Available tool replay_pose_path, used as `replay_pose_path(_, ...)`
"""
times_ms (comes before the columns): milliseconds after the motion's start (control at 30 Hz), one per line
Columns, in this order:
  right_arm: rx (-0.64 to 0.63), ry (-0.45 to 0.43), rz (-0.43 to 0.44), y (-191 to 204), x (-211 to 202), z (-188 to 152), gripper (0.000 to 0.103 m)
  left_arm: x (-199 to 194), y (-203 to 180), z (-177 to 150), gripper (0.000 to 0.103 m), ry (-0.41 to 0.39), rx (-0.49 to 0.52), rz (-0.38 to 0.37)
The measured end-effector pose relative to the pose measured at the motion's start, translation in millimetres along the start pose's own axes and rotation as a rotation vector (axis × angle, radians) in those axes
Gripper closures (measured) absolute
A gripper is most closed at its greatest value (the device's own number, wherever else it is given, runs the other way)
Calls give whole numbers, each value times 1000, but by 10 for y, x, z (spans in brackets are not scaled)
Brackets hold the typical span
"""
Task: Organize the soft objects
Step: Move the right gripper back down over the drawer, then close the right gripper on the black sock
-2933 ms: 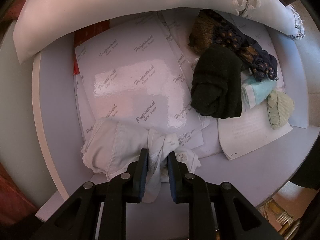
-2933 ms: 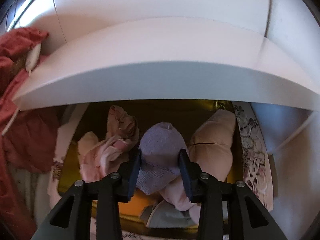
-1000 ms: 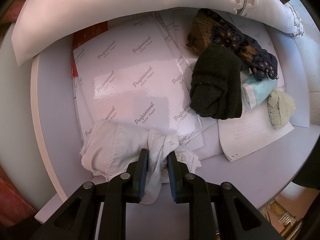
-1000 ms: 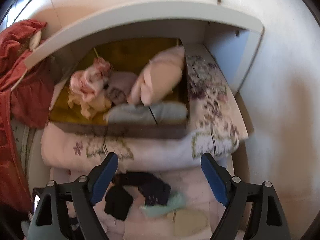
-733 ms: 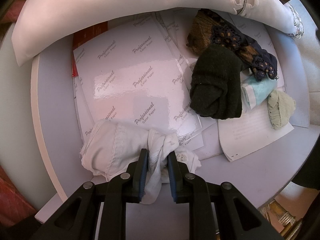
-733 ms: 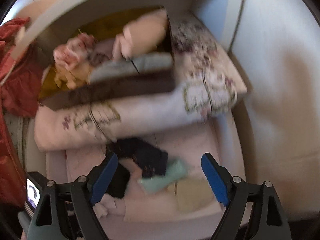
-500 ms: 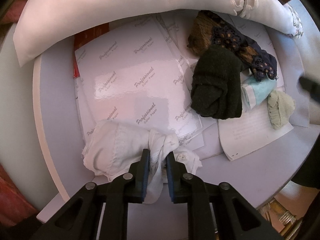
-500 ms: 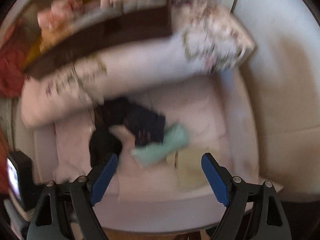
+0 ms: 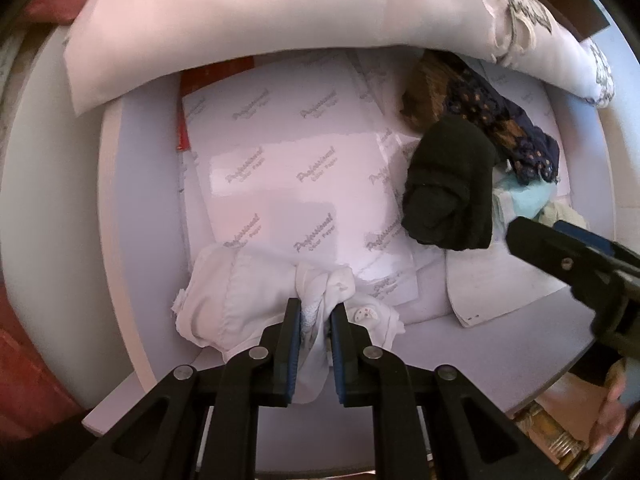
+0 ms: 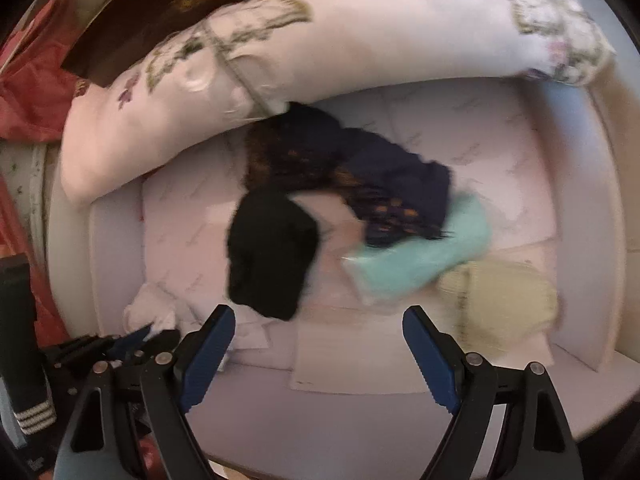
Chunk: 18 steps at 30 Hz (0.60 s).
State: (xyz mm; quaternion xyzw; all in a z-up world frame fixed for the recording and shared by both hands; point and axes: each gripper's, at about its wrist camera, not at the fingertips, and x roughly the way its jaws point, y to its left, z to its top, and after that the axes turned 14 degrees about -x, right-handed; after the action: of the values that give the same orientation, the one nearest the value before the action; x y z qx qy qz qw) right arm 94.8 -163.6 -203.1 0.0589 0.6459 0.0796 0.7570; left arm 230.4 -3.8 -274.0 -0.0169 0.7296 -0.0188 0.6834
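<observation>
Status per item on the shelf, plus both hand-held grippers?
left hand-held gripper: shut on white garment
white garment: bunched, pinched at its knot
right hand-held gripper: open, empty, above the pile
black sock: folded, loose
dark lace garment: crumpled, part under pillow
mint cloth: folded, lying under the lace's edge
cream sock: loose on papers
pillow: lying along the back

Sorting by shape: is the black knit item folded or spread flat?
Folded: the black knit item lies doubled into a thick bundle with one rolled end.
</observation>
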Motion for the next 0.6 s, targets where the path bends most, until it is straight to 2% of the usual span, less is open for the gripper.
replay_pose_path(200, 9, -2, 36, 108, 152, 90, 18, -109, 30, -14, 90, -17, -8, -22)
replay_pose_path(333, 13, 18, 30, 130, 309, 135, 24, -126, 62, -16, 90, -18, -21, -17)
replay_pose_path(533, 13, 45, 29, 93, 474, 171, 43, -153, 60, -15, 90, -19, -27, -11)
replay_pose_path(600, 10, 54, 40, 83, 508, 171, 56, -157, 55, -15, 90, -20, -26, -7)
